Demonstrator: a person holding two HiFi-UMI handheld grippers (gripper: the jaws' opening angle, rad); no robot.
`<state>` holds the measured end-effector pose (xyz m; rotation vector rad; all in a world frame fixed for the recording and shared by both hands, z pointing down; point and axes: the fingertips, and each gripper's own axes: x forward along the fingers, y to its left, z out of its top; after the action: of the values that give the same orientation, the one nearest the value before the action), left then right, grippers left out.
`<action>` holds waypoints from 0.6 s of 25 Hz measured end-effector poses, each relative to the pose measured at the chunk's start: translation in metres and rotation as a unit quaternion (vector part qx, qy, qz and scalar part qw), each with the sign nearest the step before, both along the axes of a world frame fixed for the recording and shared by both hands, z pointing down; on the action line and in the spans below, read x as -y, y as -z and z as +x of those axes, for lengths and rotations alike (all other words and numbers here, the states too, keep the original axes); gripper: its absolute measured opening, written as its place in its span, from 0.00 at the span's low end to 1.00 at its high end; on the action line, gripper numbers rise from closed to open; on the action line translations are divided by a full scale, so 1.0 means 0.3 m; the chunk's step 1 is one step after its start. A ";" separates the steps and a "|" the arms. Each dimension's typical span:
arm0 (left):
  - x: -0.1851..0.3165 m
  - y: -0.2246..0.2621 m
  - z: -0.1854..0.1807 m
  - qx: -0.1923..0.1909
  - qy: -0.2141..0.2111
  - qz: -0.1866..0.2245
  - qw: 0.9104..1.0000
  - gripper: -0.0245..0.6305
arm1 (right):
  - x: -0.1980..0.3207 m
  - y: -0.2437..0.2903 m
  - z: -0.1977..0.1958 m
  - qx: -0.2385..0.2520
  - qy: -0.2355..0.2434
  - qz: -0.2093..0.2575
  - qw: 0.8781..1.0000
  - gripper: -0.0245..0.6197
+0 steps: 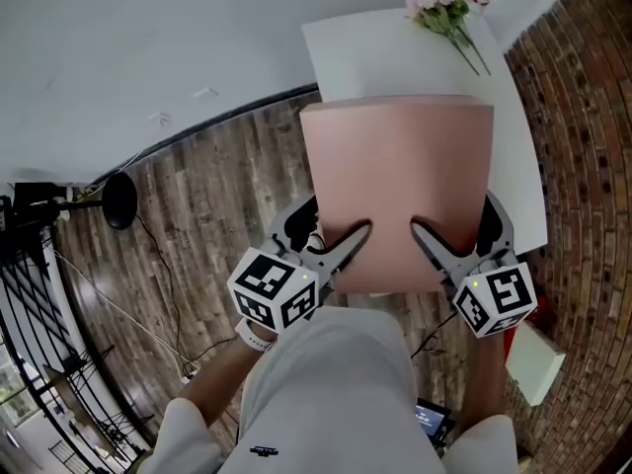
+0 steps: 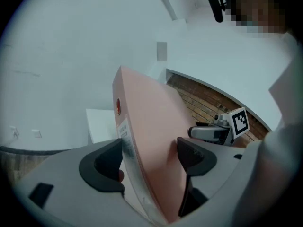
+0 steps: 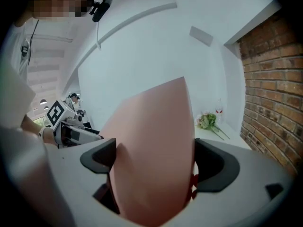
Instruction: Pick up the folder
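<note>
**Grip state.** The left gripper point(image 2: 149, 161) is closed on the near edge of the pink folder point(image 1: 395, 186), one jaw on each face. The right gripper point(image 3: 154, 162) is clamped the same way on the same edge, further right. The folder fills the centre of the head view and appears to be held clear of the white table point(image 1: 346, 52), with its far edge towards the top of the frame.

**Hazards.**
- Both grips sit on one edge, so the unsupported far end may sag or swing.
- The cover looks smooth. Loosening either clamp could let the folder pivot or slide out.
- Moving the grippers apart or twisting them unevenly may bend the cover.

**Surroundings.**
- A bunch of flowers point(image 1: 444, 13) lies on the table at the upper right, just beyond the folder's far edge. Dipping that edge forward may sweep them.
- The brick wall point(image 1: 583, 146) runs down the right side of the frame.
- A black stand point(image 1: 118, 200) and cables occupy the wooden floor point(image 1: 217, 196) at the left, well apart.
</note>
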<state>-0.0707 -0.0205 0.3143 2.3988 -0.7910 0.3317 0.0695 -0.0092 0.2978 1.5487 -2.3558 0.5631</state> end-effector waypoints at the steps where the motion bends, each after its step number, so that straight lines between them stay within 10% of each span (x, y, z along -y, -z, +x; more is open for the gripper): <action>1: 0.001 0.025 0.004 -0.002 -0.005 0.008 1.000 0.58 | -0.007 0.023 0.004 0.002 -0.007 0.006 1.000 0.83; 15: 0.013 0.352 0.085 -0.024 -0.064 0.129 0.989 0.58 | -0.084 0.290 0.079 0.044 -0.092 0.098 0.990 0.83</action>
<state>-0.0452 -0.0243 0.2087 2.6973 -0.6947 0.2319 0.0932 0.0161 0.2109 1.8781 -2.4105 0.4597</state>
